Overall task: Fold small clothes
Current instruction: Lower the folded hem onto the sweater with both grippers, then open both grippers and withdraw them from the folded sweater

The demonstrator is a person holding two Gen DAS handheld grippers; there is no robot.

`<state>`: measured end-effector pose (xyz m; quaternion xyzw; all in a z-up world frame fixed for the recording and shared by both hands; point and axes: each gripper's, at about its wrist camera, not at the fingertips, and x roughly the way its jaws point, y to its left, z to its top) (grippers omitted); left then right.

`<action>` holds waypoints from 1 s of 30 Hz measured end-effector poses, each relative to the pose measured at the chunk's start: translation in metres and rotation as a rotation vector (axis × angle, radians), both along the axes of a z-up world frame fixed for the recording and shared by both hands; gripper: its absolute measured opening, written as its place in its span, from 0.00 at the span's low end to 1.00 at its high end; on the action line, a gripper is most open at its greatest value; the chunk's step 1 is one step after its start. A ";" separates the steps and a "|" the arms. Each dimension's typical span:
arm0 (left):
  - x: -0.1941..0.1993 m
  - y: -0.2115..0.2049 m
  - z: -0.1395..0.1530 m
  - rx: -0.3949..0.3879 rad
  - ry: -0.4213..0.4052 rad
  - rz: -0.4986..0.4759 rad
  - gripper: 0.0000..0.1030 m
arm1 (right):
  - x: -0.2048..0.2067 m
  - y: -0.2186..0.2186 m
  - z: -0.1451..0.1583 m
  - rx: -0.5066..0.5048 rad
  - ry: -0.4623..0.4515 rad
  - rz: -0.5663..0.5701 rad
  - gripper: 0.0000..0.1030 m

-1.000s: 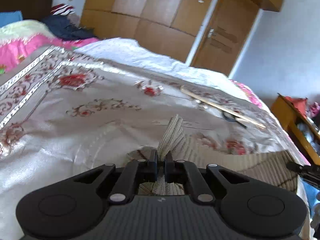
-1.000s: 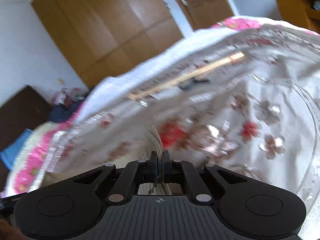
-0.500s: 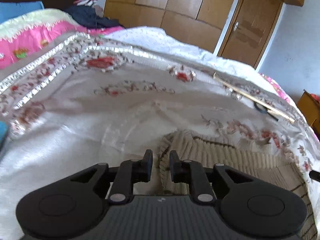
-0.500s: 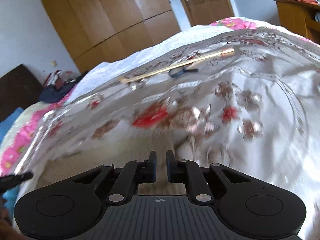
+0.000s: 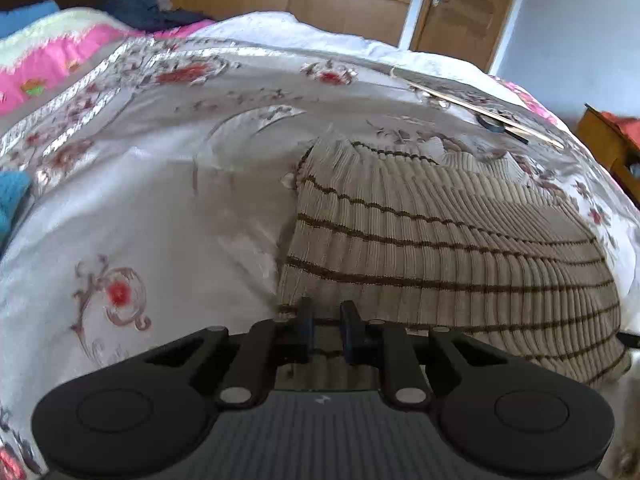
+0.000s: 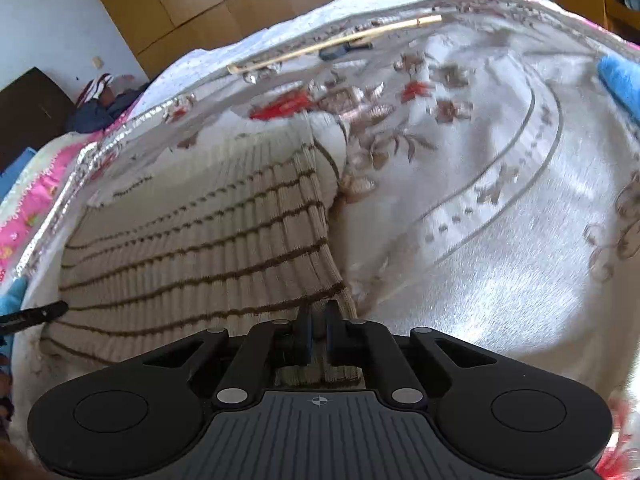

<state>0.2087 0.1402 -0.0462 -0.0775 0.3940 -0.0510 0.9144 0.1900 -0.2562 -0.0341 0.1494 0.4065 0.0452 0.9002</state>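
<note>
Left gripper (image 5: 325,330) spread over the near left corner of the sweater (image 5: 440,248), lying flat lower right of centre. Right gripper (image 6: 318,330) closing around the near right hem. Best pinched squarely at both corners; bedspread (image 6: 500,220) open to the right, stick (image 6: 336,40) well clear.

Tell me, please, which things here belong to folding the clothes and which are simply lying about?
Part of the job: striped knit sweater, lying on the bedspread; left claw, open at its near edge; right claw, jaws closing, a sweater corner between them.
Lying about: wooden stick; dark object beside it; blue cloth; dark clothes pile; pink quilt.
</note>
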 end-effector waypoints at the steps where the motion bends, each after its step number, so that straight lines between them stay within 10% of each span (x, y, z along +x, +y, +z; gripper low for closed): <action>1: 0.000 -0.001 0.002 0.009 0.001 0.007 0.29 | -0.003 0.001 0.005 0.005 -0.015 0.004 0.13; 30: -0.022 0.022 0.002 -0.091 -0.046 0.168 0.37 | 0.037 0.033 0.017 -0.111 -0.092 0.040 0.13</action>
